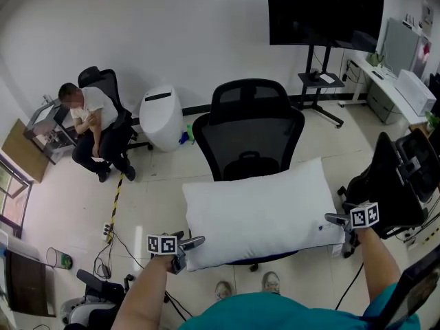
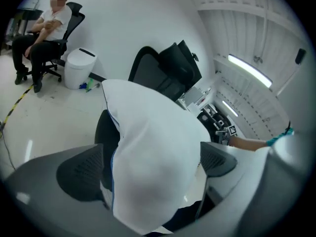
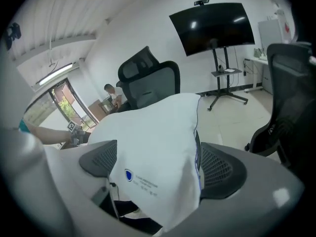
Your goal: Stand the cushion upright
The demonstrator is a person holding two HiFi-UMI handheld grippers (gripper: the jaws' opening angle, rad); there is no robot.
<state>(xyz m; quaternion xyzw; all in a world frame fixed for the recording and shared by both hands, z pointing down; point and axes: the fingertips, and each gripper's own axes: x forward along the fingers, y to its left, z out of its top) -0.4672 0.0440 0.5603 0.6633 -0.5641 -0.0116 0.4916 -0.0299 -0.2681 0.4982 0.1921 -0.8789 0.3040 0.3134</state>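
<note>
While the cushion (image 1: 261,212) is laid flat on the chair (image 1: 251,119), the left gripper (image 1: 192,243) and right gripper (image 1: 335,220) are spread round its ends; both must be squeezed shut before tipping.

Teal shirt (image 1: 275,315); marker cubes (image 1: 162,245) top left claw (image 1: 191,238) and right claw (image 1: 335,220).

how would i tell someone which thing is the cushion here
Find the black mesh office chair in the middle of the room. The cushion lies across its seat. It is a long white pillow, wider than the chair and the only soft white thing there.
</note>
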